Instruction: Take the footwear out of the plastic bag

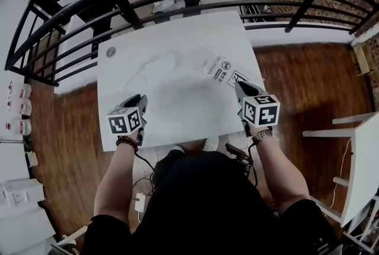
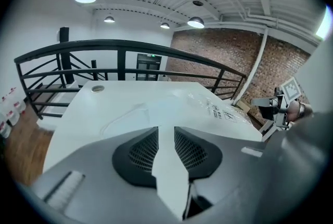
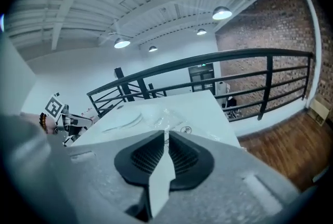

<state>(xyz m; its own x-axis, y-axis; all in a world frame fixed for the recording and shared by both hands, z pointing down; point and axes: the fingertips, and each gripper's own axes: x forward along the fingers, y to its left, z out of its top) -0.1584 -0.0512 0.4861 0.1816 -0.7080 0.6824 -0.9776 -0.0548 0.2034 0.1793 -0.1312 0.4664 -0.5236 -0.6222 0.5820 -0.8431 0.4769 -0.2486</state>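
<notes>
Looking across the white table (image 1: 177,123) from its left side: the left gripper (image 1: 141,100) hangs over the near-left corner, well clear of the work. Its jaws are partway apart w/ nothing between them, only bare tabletop showing thru the gap.

Next along, approx mid-table, lies the footwear (image 1: 155,67). It's a pale, flat, slipper-like outline, hard to make out since it's nearly the same white as the top. It sits wholly inside the plastic bag (image 1: 198,64), in the bag's left part. The bag is clear and crinkly, lying flat, w/ printed warning marks at its right end. Nothing else shows inside it, and which end is the mouth I can't tell.

My guess on handling: the footwear looks light and soft, not fragile. The film looks thin and slick, so the whole lot would prob. slide on that smooth top if tugged one-handed. Best bet is to pinch the film at one end w/ one gripper to pin it. The other could then take the footwear by its rim, since a flat sole gives the jaws little to bite.

Far right, the right gripper (image 1: 241,88) hangs near the bag's printed end, seemingly not touching it. Its jaws are all but closed, on nothing. Nothing is out of the bag yet.
</notes>
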